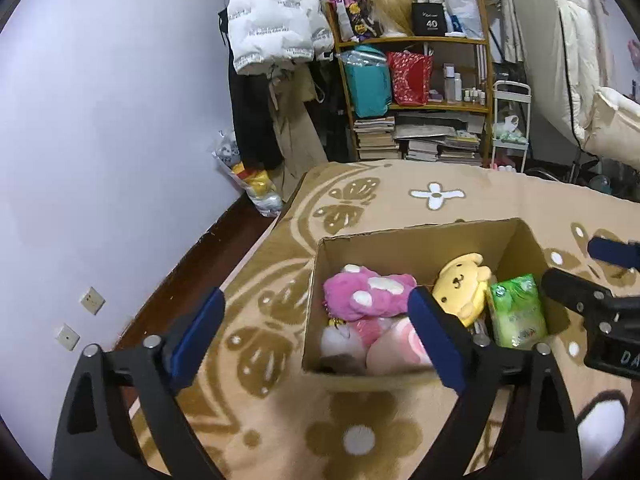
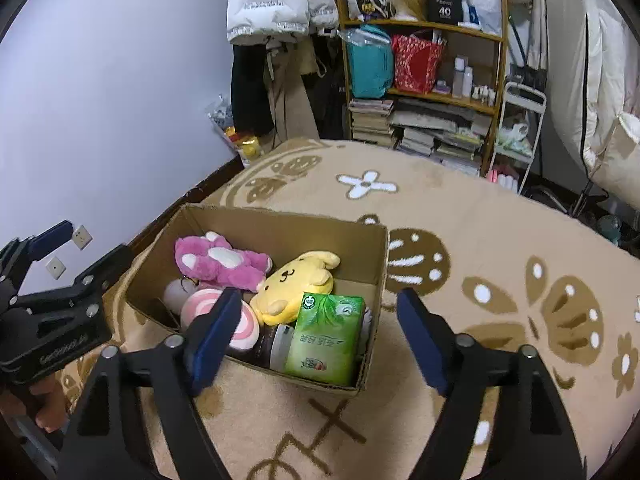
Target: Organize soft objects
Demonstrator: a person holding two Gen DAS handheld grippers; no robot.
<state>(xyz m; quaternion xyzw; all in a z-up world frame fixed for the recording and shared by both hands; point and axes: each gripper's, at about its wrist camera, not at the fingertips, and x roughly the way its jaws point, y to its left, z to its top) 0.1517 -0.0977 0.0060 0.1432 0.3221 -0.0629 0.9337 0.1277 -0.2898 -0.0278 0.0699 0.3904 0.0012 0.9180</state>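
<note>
Both grippers are hovering above the blanket (image 2: 460, 216), jaws spread wide and carrying nothing. Left gripper (image 1: 316, 336) is pointing at the near-left edge of the cardboard box (image 1: 416, 236); right gripper (image 2: 316, 336) is pointing at the box's near-right corner.

The box is sitting on the patterned blanket and is holding the soft items:
- One pink plush (image 2: 218, 260), lying toward the far-left corner of the box.
- One yellow dog plush (image 2: 296, 284), resting near the middle, touching the pink plush.
- One round pink-and-white swirl cushion (image 2: 240, 320), against the near wall.
- One green tissue pack (image 2: 326, 338), standing in the near-right corner.
- One pale rounded item (image 2: 176, 292), beside the swirl cushion; its identity cannot be determined.
- One dark container (image 2: 276, 346), partly hidden between the cushion and the tissue pack.

Handling judgement: the plush toys are probably light and will be compressing under the jaws, so grip the thickest body section, not an ear or limb. The tissue pack's film is likely slippery; clamp across its broad faces.
</note>
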